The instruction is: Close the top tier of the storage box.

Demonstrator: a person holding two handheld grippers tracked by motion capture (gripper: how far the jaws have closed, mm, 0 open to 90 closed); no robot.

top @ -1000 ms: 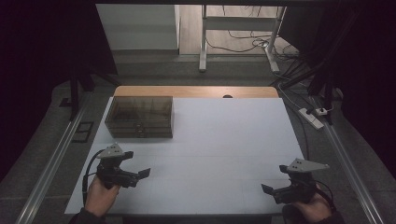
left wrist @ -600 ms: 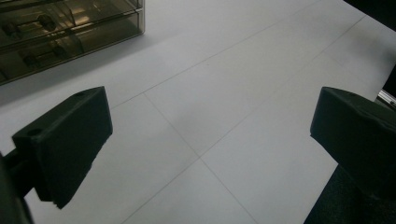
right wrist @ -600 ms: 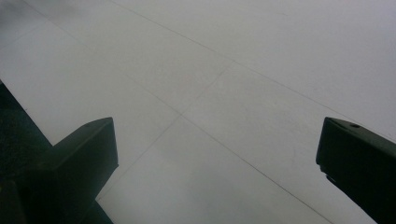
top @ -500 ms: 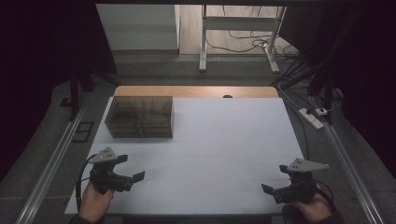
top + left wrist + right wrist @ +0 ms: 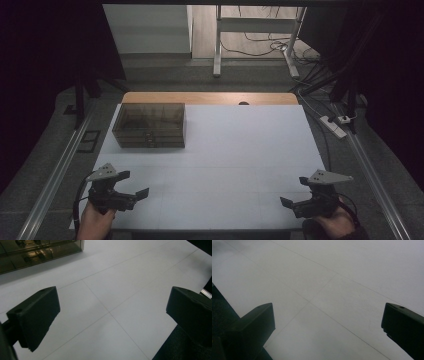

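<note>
A smoky see-through drawer box point(image 5: 150, 125) stands at the far left of the white table point(image 5: 240, 150); its front shows at the top left of the left gripper view point(image 5: 37, 250). My left gripper point(image 5: 134, 184) hovers near the front left corner, open, with bare tabletop between its black jaws point(image 5: 112, 305). Near the front right corner my right gripper point(image 5: 294, 192) is open too, and nothing sits between its jaws point(image 5: 329, 320). A hand holds each gripper from the near edge.
A wooden strip point(image 5: 210, 98) runs along the table's far edge. Metal rails point(image 5: 60, 165) flank the table on both sides. A power strip point(image 5: 334, 125) and cables lie on the floor at the right, and a metal frame point(image 5: 218, 45) stands beyond.
My left gripper has drawn back toward the near left corner, away from the box. The right gripper has stayed where it was.
</note>
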